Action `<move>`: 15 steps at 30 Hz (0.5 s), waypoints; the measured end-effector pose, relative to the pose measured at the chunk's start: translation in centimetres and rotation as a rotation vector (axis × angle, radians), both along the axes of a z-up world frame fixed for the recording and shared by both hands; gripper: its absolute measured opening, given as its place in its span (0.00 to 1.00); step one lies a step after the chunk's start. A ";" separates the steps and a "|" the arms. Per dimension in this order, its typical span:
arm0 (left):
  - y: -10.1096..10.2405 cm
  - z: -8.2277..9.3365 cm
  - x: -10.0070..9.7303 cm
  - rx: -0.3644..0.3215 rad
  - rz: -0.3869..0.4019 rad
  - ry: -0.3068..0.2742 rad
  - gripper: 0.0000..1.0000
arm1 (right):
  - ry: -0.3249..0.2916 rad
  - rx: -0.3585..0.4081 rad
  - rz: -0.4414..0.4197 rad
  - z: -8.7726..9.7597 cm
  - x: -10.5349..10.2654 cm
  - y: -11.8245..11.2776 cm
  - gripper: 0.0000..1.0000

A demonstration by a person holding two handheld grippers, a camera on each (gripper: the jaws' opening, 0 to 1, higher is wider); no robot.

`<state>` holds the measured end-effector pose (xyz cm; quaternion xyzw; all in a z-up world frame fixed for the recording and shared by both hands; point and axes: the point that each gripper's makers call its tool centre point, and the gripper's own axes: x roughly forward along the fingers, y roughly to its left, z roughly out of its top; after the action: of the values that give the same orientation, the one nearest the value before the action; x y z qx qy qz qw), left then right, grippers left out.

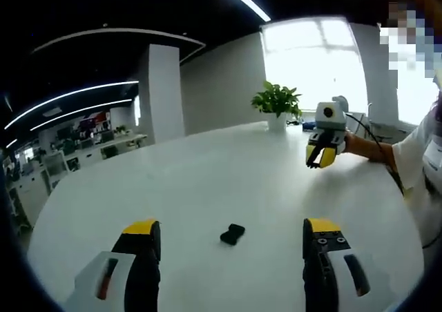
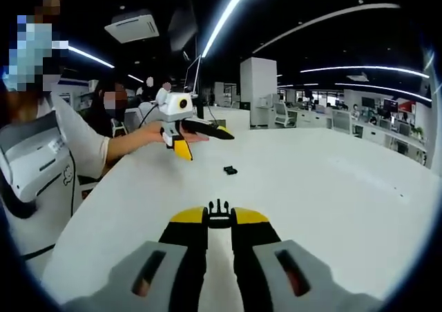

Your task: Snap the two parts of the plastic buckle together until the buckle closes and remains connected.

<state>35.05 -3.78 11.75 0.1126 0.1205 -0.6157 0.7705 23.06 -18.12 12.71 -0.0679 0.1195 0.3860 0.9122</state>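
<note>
While the right gripper [image 2: 219,219] pinches the pronged black plastic buckle half [image 2: 219,214] between its narrowed yellow-tipped jaws, the other half, a small black socket piece [image 1: 233,234], lies loose on the round white table [image 1: 207,174], between and just ahead of the left gripper [image 1: 231,239], whose jaws stand wide and hold nothing. Both halves are well apart. A poor grasp looks like the main hazard: the socket piece is small and flat, so closing jaws could skid it across the smooth tabletop or clamp it crooked. With the prongs held only at the jaw tips, an off-axis push could twist them loose instead of clicking home. A potted green plant [image 1: 277,101] stands at the far edge.
</note>
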 end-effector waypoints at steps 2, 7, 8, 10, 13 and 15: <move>-0.1 0.0 0.2 0.001 0.004 0.001 0.86 | 0.001 -0.001 0.000 0.0 0.0 0.0 0.12; -0.3 0.3 0.9 -0.010 0.004 0.000 0.85 | 0.001 -0.001 -0.002 -0.1 0.0 0.1 0.12; -0.4 0.3 1.0 -0.005 0.002 -0.006 0.84 | 0.001 0.000 -0.003 -0.1 0.0 0.1 0.12; -0.5 0.1 1.2 0.012 -0.001 -0.019 0.84 | 0.001 0.002 -0.003 0.0 0.0 0.0 0.12; -0.8 0.0 0.9 0.024 -0.028 -0.035 0.83 | 0.001 0.001 -0.004 -0.1 0.0 0.0 0.12; -1.1 0.0 0.6 0.023 -0.054 -0.040 0.83 | 0.002 -0.001 -0.003 -0.1 -0.1 0.0 0.12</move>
<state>35.68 -4.84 11.72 0.1368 0.1091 -0.6326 0.7544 23.00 -18.11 12.57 -0.0676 0.1208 0.3847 0.9126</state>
